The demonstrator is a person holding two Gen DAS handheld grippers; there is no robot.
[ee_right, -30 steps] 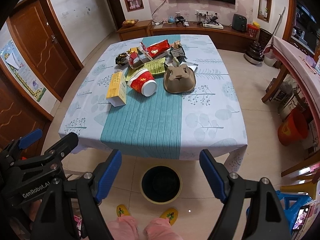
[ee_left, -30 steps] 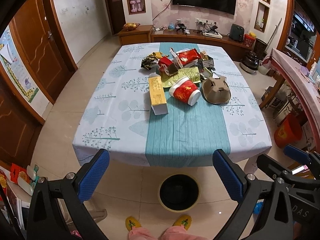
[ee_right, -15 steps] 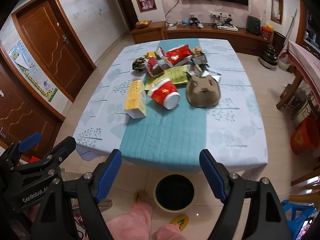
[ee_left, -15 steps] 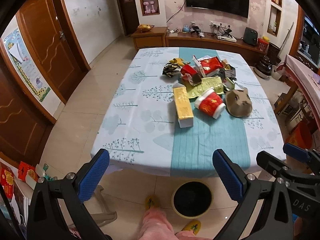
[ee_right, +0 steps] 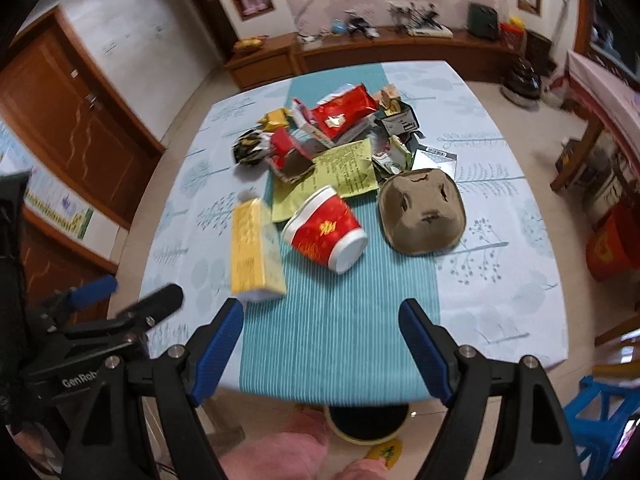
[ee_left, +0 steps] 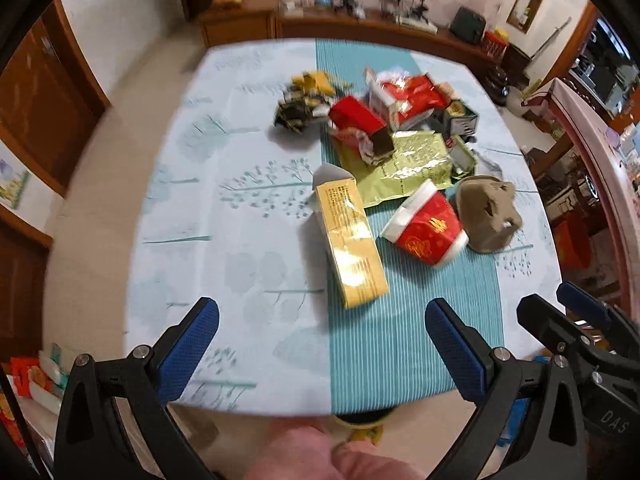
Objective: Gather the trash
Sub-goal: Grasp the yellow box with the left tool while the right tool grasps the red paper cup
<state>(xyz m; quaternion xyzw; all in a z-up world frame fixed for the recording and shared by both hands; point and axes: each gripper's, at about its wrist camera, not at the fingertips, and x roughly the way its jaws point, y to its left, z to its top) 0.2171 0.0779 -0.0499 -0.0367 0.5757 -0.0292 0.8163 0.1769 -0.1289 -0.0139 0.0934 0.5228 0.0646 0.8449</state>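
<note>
Reaching toward the table (ee_left: 248, 264), both grippers are in the approach step of collecting trash, nothing gripped yet. The left gripper (ee_left: 322, 354) and right gripper (ee_right: 320, 346) hover over the near edge, jaws wide and empty. The trash heap sits mid-table: a yellow box (ee_left: 351, 246) nearest, just right of it a tipped red cup (ee_right: 325, 229), then a brown pulp tray (ee_right: 422, 211), with wrappers (ee_right: 344, 114) beyond. Next, one gripper probably needs to drop over the yellow box and straddle its narrow width. Only the right view shows the bin (ee_right: 370, 420) plainly, on the floor under the near edge; the left view catches merely its rim.
</note>
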